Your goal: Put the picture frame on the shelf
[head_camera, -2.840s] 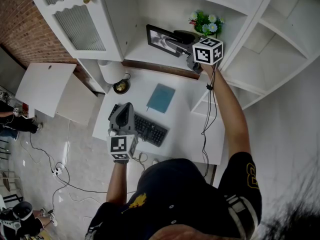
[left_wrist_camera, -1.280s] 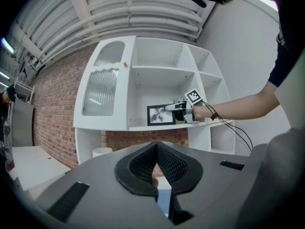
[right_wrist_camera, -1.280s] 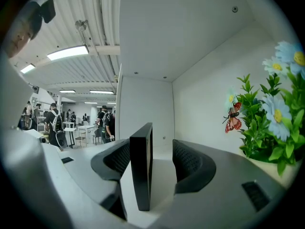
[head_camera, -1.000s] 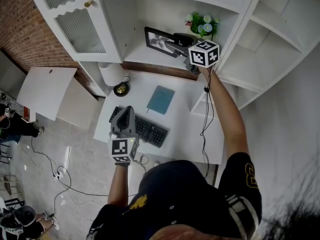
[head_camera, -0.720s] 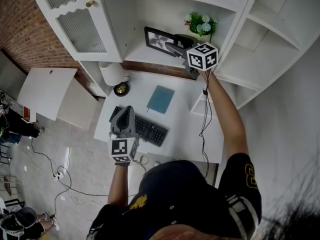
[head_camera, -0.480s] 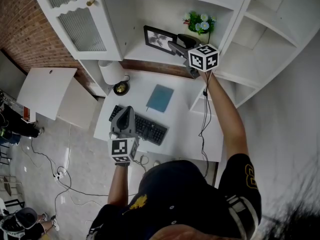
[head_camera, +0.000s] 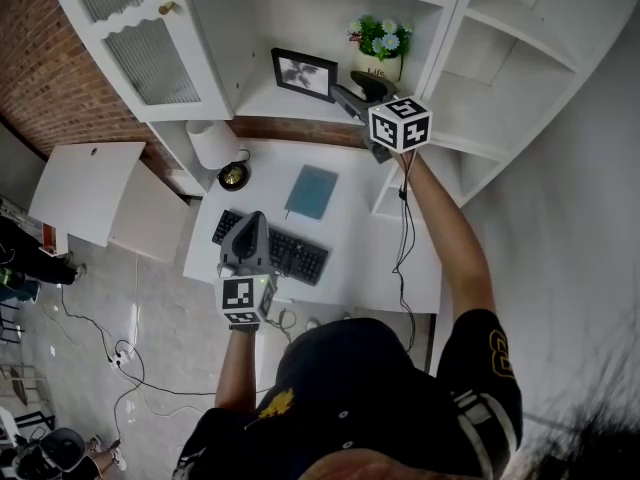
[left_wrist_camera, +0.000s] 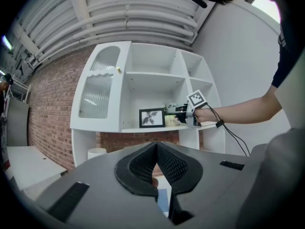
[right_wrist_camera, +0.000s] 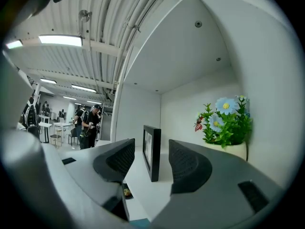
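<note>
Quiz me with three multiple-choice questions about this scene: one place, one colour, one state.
1. Where does the picture frame stand? A) on the floor B) on the shelf beside the flower pot C) by the keyboard
2. What colour is the notebook on the desk? A) red B) teal C) yellow
3. How are the right gripper's jaws? A) clamped on the frame B) clamped on the pot C) apart, holding nothing
Answers: 1 B, it stands upright on the white shelf; 2 B, the head view shows teal; 3 C, the jaws, just closing slightly, stand apart, the frame ahead untouched.
</note>
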A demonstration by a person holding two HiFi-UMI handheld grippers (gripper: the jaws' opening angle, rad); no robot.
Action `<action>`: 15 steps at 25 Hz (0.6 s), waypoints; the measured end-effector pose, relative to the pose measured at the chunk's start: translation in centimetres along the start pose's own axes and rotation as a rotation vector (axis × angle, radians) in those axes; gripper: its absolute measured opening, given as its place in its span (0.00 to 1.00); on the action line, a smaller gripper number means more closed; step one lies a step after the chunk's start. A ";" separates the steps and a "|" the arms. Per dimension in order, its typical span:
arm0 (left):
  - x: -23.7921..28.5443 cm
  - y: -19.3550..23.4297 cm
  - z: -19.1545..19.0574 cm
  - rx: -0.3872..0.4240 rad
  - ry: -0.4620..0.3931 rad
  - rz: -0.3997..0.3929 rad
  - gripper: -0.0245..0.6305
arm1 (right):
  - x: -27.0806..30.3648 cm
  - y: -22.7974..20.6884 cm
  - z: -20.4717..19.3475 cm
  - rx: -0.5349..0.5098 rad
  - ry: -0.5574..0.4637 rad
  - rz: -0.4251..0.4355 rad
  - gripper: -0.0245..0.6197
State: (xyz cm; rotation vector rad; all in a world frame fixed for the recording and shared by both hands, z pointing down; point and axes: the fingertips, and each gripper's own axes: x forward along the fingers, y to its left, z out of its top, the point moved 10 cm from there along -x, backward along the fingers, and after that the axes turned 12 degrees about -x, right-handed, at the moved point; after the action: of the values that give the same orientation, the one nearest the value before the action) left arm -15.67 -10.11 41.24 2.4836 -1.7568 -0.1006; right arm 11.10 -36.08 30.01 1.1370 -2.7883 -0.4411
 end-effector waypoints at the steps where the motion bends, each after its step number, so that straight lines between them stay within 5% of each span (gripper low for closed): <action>1: 0.0 -0.2 0.0 0.001 0.000 -0.005 0.06 | -0.3 0.1 0.0 -0.004 0.000 -0.001 0.38; 15: -0.1 -0.1 0.1 -0.016 0.002 -0.009 0.06 | -6.3 3.2 1.6 0.013 -0.064 -0.001 0.31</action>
State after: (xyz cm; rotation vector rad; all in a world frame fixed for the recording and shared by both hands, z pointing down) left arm -15.64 -9.98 41.10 2.4802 -1.7371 -0.1127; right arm 13.15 -29.10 29.59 1.1467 -2.8496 -0.4679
